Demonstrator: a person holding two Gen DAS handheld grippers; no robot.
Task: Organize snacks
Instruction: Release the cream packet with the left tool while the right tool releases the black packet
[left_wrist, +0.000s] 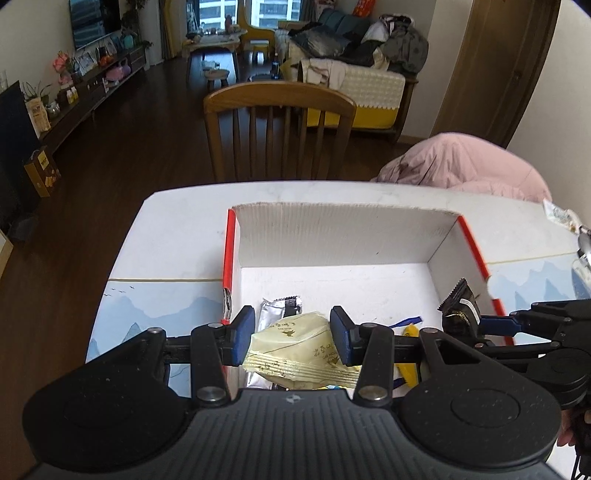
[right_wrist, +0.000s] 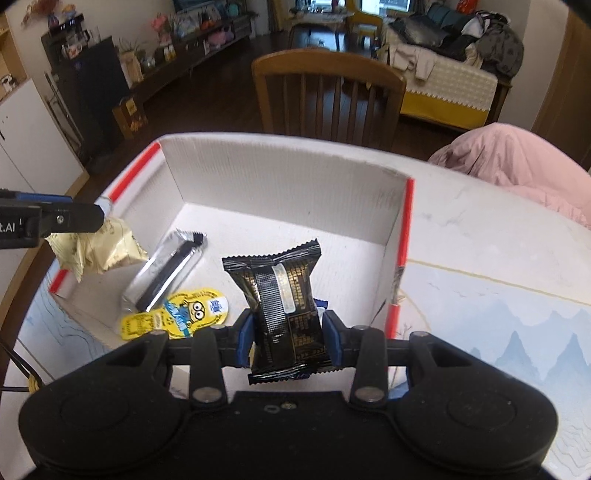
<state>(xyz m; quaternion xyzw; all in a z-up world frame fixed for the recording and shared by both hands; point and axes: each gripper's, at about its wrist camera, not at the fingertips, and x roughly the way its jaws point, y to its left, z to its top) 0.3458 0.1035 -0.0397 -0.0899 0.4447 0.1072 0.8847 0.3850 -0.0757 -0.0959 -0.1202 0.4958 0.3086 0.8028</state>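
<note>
A white cardboard box (left_wrist: 332, 236) with red edges stands open on the table; its far wall (right_wrist: 280, 177) faces both cameras. My left gripper (left_wrist: 291, 330) is shut on a pale yellow snack packet (left_wrist: 295, 350), held over the box's near left part. My right gripper (right_wrist: 288, 332) is shut on a black and gold snack packet (right_wrist: 284, 299), held upright over the box's near right side. That black packet (left_wrist: 460, 306) and the right gripper also show at the right of the left wrist view. On the box floor lie a silver wrapped bar (right_wrist: 166, 266) and a yellow cartoon pouch (right_wrist: 177, 314).
A wooden chair (left_wrist: 279, 129) stands at the table's far side. A pink garment (left_wrist: 465, 166) rests at the table's far right corner. A placemat with blue mountains (right_wrist: 498, 332) covers the table around the box. A small packet (left_wrist: 561, 214) lies at the right edge.
</note>
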